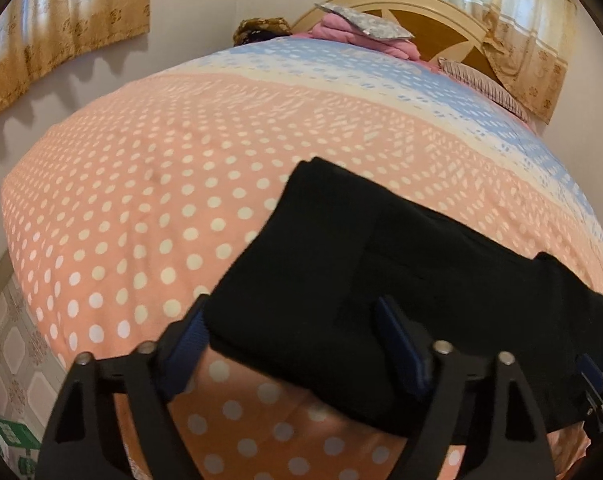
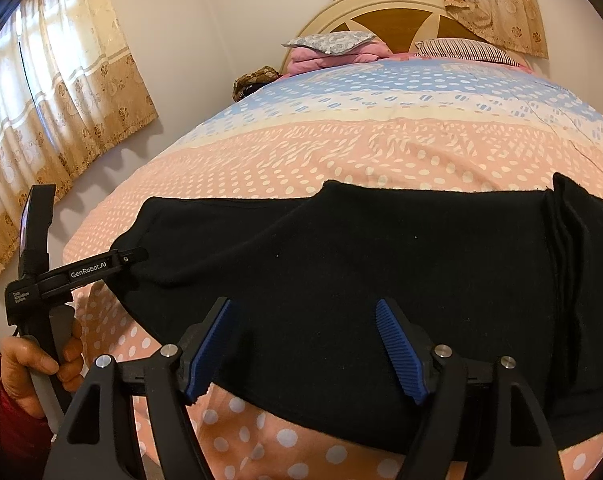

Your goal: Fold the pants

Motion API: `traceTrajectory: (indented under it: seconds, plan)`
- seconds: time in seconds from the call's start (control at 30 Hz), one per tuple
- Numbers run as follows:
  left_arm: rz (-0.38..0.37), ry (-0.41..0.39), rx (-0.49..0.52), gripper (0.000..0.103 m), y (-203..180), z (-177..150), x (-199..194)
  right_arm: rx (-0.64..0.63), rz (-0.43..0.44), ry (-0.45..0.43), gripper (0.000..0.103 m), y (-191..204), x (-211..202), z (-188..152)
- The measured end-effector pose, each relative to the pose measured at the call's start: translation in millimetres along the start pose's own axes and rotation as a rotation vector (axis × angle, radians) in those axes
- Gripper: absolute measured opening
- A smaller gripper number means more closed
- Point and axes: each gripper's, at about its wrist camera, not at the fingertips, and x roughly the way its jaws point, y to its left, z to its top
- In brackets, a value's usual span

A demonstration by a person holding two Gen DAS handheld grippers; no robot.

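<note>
Both grippers are spread wide, nothing pinched between the fingers. Left gripper (image 1: 297,344) hangs low over the near left corner of the black pants (image 1: 401,280), its left finger just off the cloth edge and its right finger over the fabric; can't tell if either pad is actually touching. From the right wrist view you can see that same tool coming in from the side, roughly level, tip at the left edge of the pants (image 2: 361,280), with the person's left hand (image 2: 33,372) wrapped around the handle lower down. Right gripper (image 2: 305,344) sits over the near edge of the pants, blue ribbed pads (image 2: 399,348) well apart. Pants lie folded into a wide dark slab on the polka-dot bedspread (image 1: 141,200), near the foot of the bed, with stacked folded layers showing at the right end. Pillows (image 2: 325,42) sit up by the headboard (image 2: 397,4).
</note>
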Motion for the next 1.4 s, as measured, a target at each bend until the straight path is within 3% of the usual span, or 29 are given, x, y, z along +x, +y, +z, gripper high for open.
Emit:
traceTrajectory:
  seconds: [0.2, 0.37, 0.7, 1.0, 1.27, 1.4]
  plan:
    - [-0.014, -0.01, 0.047, 0.049, -11, 12, 4, -0.01, -0.016, 0.006, 0.074, 3, 1, 0]
    - [0.036, -0.026, 0.108, 0.042, -22, 14, 6, 0.011, -0.005, 0.008, 0.074, 1, 0, 1]
    - [0.062, -0.042, 0.124, 0.038, -31, 19, -5, 0.077, 0.042, -0.018, 0.074, -9, -12, 1]
    - [-0.005, -0.167, 0.185, 0.038, -63, 31, -47, 0.139, -0.023, -0.131, 0.074, -34, -49, 11]
    - [-0.131, -0.238, 0.321, 0.038, -124, 20, -75, 0.222, -0.074, -0.175, 0.074, -68, -74, 12]
    - [-0.207, -0.2, 0.374, 0.037, -154, 13, -72, 0.248, -0.092, -0.193, 0.074, -83, -85, 12]
